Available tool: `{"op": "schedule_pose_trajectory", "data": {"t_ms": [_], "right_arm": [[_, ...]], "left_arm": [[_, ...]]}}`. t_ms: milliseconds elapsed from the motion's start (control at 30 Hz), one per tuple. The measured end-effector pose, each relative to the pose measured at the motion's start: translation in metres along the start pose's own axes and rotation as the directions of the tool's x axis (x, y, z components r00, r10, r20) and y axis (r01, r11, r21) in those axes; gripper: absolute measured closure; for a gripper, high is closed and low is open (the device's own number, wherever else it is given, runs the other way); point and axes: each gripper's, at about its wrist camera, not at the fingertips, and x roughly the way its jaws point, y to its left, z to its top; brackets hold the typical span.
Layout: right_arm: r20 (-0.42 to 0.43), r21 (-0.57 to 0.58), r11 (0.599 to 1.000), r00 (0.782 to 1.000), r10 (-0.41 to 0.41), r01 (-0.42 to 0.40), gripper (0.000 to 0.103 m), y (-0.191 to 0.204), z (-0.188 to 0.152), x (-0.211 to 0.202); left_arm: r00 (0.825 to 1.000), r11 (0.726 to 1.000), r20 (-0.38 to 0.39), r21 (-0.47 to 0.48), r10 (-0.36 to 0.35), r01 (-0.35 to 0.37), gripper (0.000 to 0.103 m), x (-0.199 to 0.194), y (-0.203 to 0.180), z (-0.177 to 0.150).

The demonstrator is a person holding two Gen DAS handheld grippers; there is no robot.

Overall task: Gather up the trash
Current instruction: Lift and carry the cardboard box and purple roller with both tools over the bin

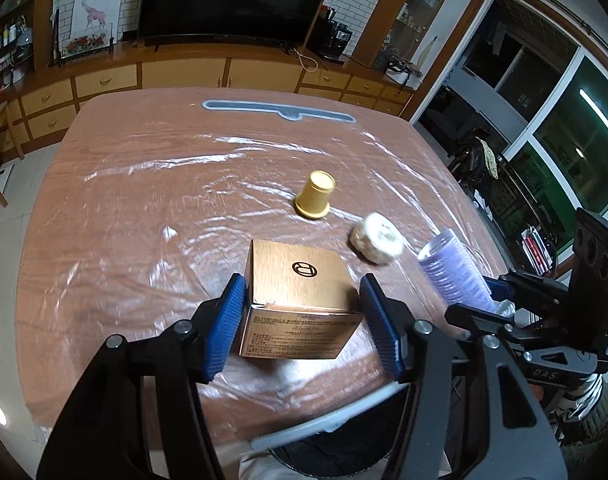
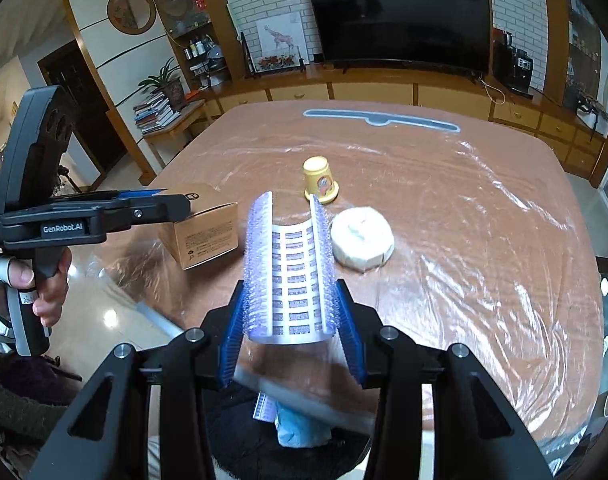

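Writing: "GenRobot.AI" was printed in white on the side of the left gripper [image 2: 172, 204], seen from the right wrist view; "DAS" showed on the right tool's body in the left wrist view. The box's fine print was too small to read.
Cardboard box [image 1: 300, 300]: brown, with a black circular logo on top; it sat between the left gripper [image 1: 302, 328] and its blue pads [image 1: 224, 328], which clamped both its sides, above the table's near edge.
Hair roller [image 2: 290, 272]: a purple bristled half-cylinder, clenched between the right gripper [image 2: 290, 340] and its blue pads [image 2: 234, 344], its open side facing the camera.
Yellow cup [image 1: 315, 194]: upside down on the plastic-covered table [image 1: 144, 200], farther out.
White round wad [image 2: 362, 238]: on the table just beside the roller's tip.
Bin [image 2: 296, 440]: dark, below the table edge, holding a pale blue crumpled item.
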Motion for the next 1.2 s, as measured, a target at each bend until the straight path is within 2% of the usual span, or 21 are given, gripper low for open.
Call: {"op": "schedule_pose_trajectory", "data": {"t_ms": [533,767,1200], "right_arm": [[-0.006,-0.003,1.0,1.0,0.009,-0.009,0.061,0.009,-0.04,-0.04],[-0.031,-0.007,1.0,0.999,0.017,-0.017,0.061,0.011,-0.062,-0.051],[-0.113,-0.012,0.999,0.993,0.04,-0.041,0.061,0.014,-0.098,-0.048]], "left_arm": [[0.999,0.998,0.007,0.049,-0.042,0.041,0.043,-0.034,-0.042,-0.043],[0.998,0.995,-0.028,0.078,-0.062,0.064,0.043,-0.039,-0.062,-0.067],[0.991,0.994,-0.111,0.072,-0.078,0.086,0.043,-0.03,-0.078,-0.107]]}}
